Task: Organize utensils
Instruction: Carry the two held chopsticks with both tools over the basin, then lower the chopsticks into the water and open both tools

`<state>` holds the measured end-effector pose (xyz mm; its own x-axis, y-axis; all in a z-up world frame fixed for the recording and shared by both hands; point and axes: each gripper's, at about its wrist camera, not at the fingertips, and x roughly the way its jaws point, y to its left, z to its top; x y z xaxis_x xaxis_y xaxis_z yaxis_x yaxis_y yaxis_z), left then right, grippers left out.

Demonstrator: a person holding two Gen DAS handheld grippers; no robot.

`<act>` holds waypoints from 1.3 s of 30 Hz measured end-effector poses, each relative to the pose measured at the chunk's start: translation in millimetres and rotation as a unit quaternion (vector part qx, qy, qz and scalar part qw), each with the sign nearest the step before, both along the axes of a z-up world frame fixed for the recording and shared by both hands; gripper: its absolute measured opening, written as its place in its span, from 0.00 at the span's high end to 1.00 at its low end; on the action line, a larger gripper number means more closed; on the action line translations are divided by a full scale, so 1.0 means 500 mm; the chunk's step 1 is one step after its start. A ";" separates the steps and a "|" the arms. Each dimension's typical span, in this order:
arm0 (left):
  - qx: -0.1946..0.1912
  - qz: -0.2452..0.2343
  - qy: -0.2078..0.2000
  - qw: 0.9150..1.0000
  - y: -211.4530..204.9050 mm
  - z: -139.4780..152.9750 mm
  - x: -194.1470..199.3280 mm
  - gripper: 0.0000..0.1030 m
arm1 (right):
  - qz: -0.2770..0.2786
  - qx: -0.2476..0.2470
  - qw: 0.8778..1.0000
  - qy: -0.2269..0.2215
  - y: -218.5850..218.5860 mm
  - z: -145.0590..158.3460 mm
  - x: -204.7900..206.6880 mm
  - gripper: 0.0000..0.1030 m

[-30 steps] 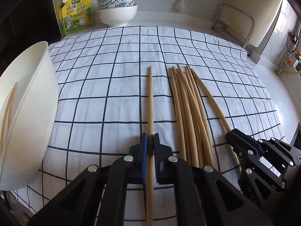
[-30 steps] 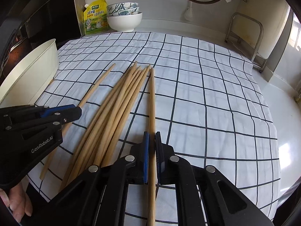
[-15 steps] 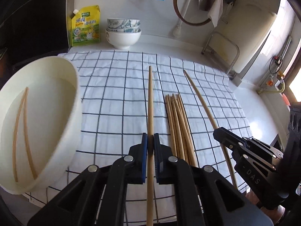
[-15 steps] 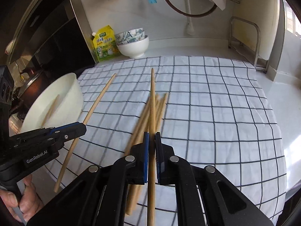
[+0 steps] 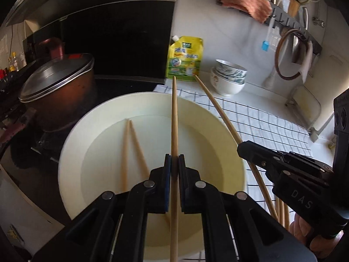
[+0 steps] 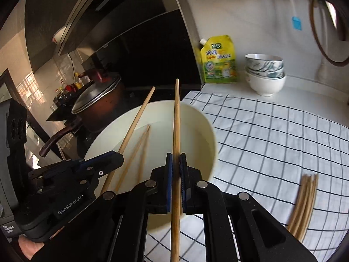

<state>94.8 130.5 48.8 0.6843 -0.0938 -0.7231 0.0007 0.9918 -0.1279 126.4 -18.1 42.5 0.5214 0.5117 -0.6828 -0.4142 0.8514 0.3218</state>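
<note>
A cream bowl (image 5: 72,131) (image 6: 209,131) holds two wooden chopsticks (image 5: 125,152) (image 6: 139,150). My left gripper (image 5: 174,159) is shut on one chopstick (image 5: 174,113) that points out over the bowl. My right gripper (image 6: 176,157) is shut on another chopstick (image 6: 177,118), held above the bowl's right side. In the left wrist view the right gripper (image 5: 242,147) and its chopstick (image 5: 218,107) cross the bowl's right rim. In the right wrist view the left gripper (image 6: 118,158) and its chopstick (image 6: 135,120) hang over the bowl's left part. Several loose chopsticks (image 6: 305,198) lie bundled on the checked cloth (image 6: 272,135).
A lidded dark pot (image 5: 59,83) (image 6: 98,100) stands on the stove left of the bowl. A yellow pouch (image 5: 185,59) (image 6: 219,61) and stacked bowls (image 5: 229,78) (image 6: 265,74) stand at the back wall. A person's hand (image 5: 305,229) holds the right gripper.
Both grippers lifted their chopsticks off the cloth and swung left, from beside the loose bundle to above the cream bowl. Each grip stayed shut.
</note>
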 end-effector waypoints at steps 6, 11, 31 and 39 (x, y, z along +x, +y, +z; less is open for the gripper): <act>-0.014 0.014 0.033 0.999 0.068 -0.053 0.044 0.93 | 0.012 -0.001 0.998 0.064 0.077 -0.059 0.050 0.94; -0.029 0.015 0.063 0.998 0.090 -0.092 0.069 0.93 | 0.013 -0.018 0.996 0.087 0.101 -0.088 0.067 0.94; -0.004 0.059 0.006 0.998 0.100 -0.028 -0.011 0.40 | -0.029 -0.028 0.999 0.021 0.026 -0.041 -0.004 0.78; -0.030 0.051 -0.012 0.998 0.063 0.006 -0.033 0.37 | -0.054 -0.055 0.997 -0.019 -0.047 -0.005 -0.052 0.74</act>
